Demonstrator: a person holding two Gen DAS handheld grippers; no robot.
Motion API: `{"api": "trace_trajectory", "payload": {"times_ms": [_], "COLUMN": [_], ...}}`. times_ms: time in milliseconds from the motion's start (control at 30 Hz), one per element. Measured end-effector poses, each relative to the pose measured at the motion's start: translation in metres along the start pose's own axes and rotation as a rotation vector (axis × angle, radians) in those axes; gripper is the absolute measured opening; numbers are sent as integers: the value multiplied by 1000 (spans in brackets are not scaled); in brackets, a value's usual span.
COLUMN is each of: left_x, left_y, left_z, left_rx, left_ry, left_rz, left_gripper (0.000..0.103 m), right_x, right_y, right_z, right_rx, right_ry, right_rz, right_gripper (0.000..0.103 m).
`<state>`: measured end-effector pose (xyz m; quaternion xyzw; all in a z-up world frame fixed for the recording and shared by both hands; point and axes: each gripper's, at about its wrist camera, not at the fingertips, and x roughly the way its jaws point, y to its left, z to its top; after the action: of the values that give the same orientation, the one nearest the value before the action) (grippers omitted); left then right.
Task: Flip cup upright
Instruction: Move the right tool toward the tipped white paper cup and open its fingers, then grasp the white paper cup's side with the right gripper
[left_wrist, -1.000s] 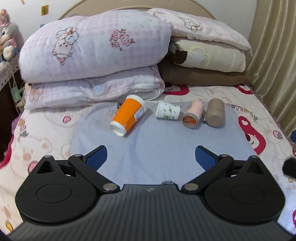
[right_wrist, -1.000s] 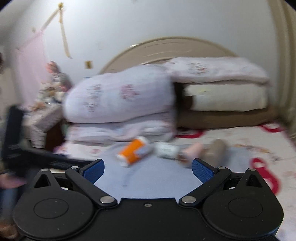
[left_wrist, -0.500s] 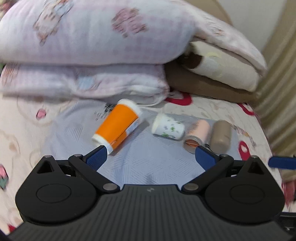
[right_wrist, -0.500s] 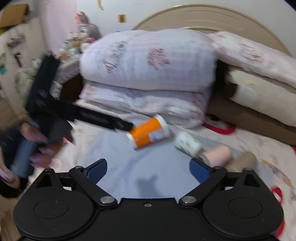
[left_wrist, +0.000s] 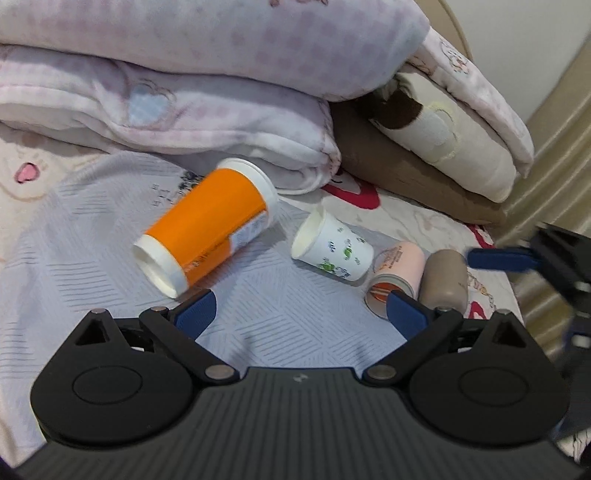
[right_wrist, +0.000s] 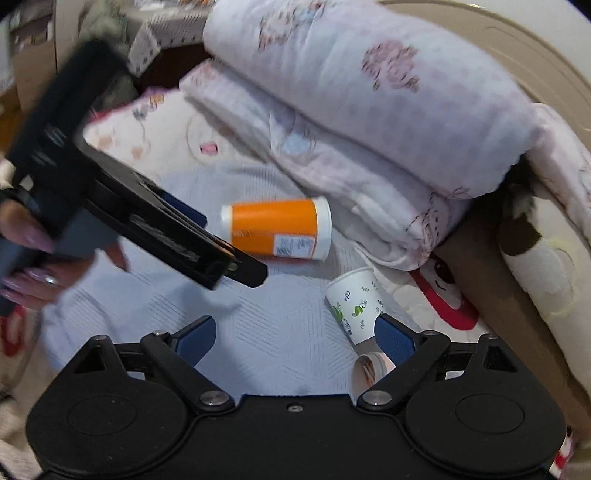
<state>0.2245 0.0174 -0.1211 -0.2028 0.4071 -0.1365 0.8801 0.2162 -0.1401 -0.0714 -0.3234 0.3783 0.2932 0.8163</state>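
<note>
I see a bed (left_wrist: 424, 218) with a cartoon-print sheet and a pale blue cloth (left_wrist: 92, 236) spread on it. Folded pink-checked quilts (left_wrist: 207, 48) are stacked at the head, with a cream pillow (left_wrist: 454, 147) on a brown cushion (left_wrist: 399, 173) beside them. A beige curved headboard (right_wrist: 517, 37), a white wall (left_wrist: 517, 48) and a beige curtain (left_wrist: 561, 155) stand behind.
</note>
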Motion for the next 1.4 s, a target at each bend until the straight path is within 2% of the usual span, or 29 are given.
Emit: {"api": "trace_trajectory", "payload": {"times_ms": [67,200,300,367,467,600,733,800,900,933,1167,1233,1400], "left_x": [9,29,42,46,53,55,58,56,55,54,48,43,30], "left_y": [1,10,15,17,25,29,39,41,42,42,34,28,10], "left_z": [-1,-5,-6,-5,-2,-3,-2,-1,-2,-2,-2,-2,-4], "left_rx": [10,-29,-17,15,-2,12,-14,-23,-32,-34,-19,2,56], "left_ry": [3,23,35,25,40,34,39,36,32,30,44,35,37], "left_rz": [-39,-94,-57,-21,-21,-22,-40,-49,-44,-38,-63,-64,-94], "left_gripper": [97,84,83,83,83,77,75,75,75,74,74,71,71], "right_x": [19,57,85,104,129,141,152,156,155,154,133,123,93], "right_y": [0,-8,-13,-13,-17,-25,-26,-26,-26,-27,-23,-22,-27], "right_z": [-6,-15,-14,-12,-10,-7,-6,-7,-8,-7,-4,-4,-27], "right_rx": [-61,-110,-119,-167,-223,-216,-182,-160,-132,-94,76,146,322], "right_ry": [15,5,-7,8,60,82,95,102,96,101,41,27,-22], "right_rz": [-44,-114,-122,-146,-169,-179,-156,-163,-225,-248,-181,-154,-120], "right_gripper": [94,94,88,87,81,81,81,77,64,66,65,65,65]}}
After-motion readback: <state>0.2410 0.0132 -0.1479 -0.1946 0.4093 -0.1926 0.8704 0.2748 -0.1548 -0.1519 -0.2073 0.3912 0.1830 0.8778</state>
